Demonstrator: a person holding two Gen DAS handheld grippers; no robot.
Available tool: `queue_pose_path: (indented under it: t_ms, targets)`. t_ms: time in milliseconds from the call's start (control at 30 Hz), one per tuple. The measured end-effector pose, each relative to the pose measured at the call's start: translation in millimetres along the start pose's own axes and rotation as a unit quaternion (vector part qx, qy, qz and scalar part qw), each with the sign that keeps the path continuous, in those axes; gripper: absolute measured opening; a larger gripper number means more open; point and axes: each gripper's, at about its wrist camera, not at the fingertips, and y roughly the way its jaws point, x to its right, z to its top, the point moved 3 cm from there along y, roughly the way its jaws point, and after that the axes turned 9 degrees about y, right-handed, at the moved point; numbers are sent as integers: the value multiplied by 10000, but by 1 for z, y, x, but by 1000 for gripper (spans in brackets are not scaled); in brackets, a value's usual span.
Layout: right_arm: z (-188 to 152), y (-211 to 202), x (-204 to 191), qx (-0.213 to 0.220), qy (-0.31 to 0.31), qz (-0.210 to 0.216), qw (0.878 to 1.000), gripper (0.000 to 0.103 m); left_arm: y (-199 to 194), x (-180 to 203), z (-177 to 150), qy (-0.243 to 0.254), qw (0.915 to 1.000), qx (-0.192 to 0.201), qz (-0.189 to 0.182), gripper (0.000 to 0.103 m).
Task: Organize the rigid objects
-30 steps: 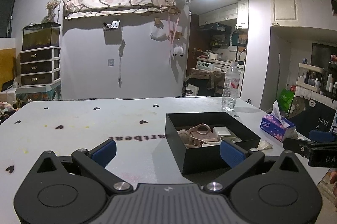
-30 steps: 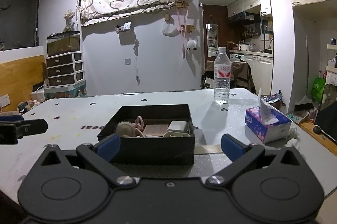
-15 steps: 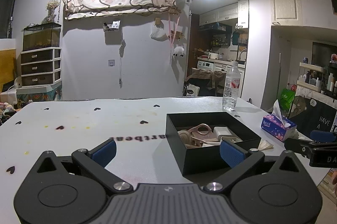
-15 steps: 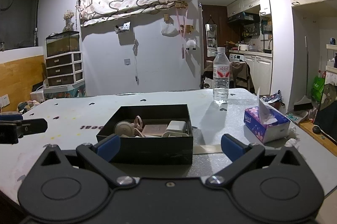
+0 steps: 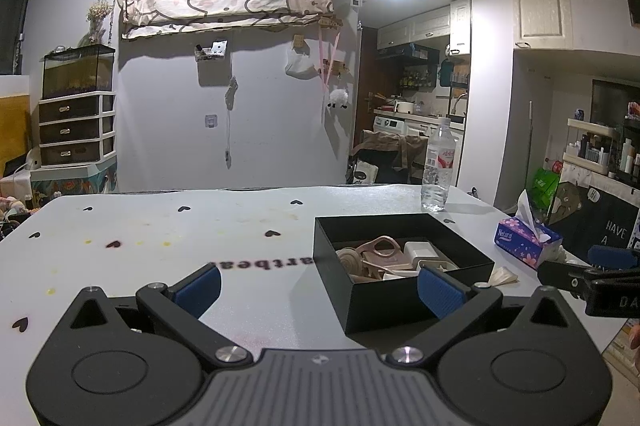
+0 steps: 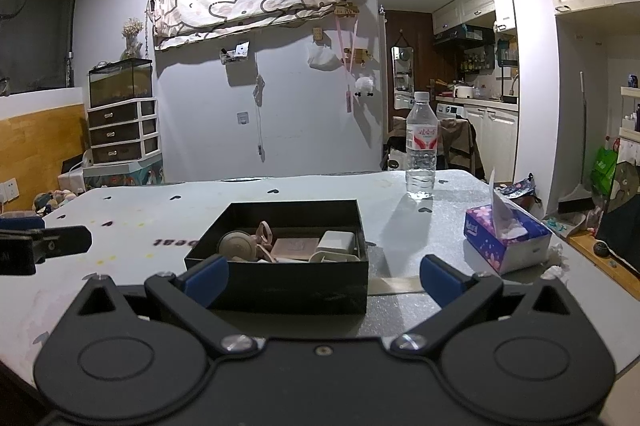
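White heart-printed table (image 6: 280, 197) held everything. Open black rectangular box (image 6: 280, 282) sat near its front edge — inside it lay a round beige disc (image 6: 236, 246), a pink flat block (image 6: 296, 248) and a white charger cube (image 6: 336, 240). Left gripper (image 5: 318, 284) and right gripper (image 6: 324, 274) both hung spread wide, empty — the right one straddling the box front.

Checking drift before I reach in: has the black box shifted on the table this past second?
No. The black box keeps its place against the water bottle and tissue box.
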Motion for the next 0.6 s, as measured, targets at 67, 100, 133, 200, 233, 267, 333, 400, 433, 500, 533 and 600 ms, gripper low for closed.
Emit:
queue_pose_path:
  t_ms: [67, 100, 133, 200, 233, 267, 333, 400, 433, 500, 533, 600]
  targets:
    - [0, 0, 0, 2, 0, -3, 10000, 103, 0, 0, 0, 1, 10000, -1, 4, 103]
    - [0, 0, 0, 5, -2, -6, 10000, 103, 0, 0, 0, -2, 10000, -2, 2, 103]
    - [1, 0, 0, 5, -3, -5, 10000, 103, 0, 0, 0, -3, 10000, -2, 2, 103]
    - [1, 0, 1, 4, -3, -8, 10000, 103, 0, 0, 0, -1, 10000, -1, 5, 103]
    - [0, -1, 1, 4, -1, -10, 10000, 103, 0, 0, 0, 0, 10000, -1, 6, 103]
    - [0, -1, 1, 4, 1, -8, 10000, 103, 0, 1, 0, 2, 10000, -1, 5, 103]
    - [0, 0, 0, 4, 0, -5, 10000, 103, 0, 0, 0, 1, 10000, 0, 2, 103]
    - [1, 0, 0, 8, -3, -1, 10000, 103, 0, 0, 0, 0, 10000, -1, 1, 103]
    - [1, -1, 0, 12, -3, 2, 10000, 103, 0, 0, 0, 1, 10000, -1, 1, 103]
    - [1, -1, 1, 11, -5, -2, 10000, 103, 0, 0, 0, 1, 10000, -1, 2, 103]
    - [1, -1, 0, 11, -3, -6, 10000, 103, 0, 0, 0, 3, 10000, 0, 2, 103]
    - [1, -1, 1, 8, -2, -8, 10000, 103, 0, 1, 0, 0, 10000, -1, 1, 103]
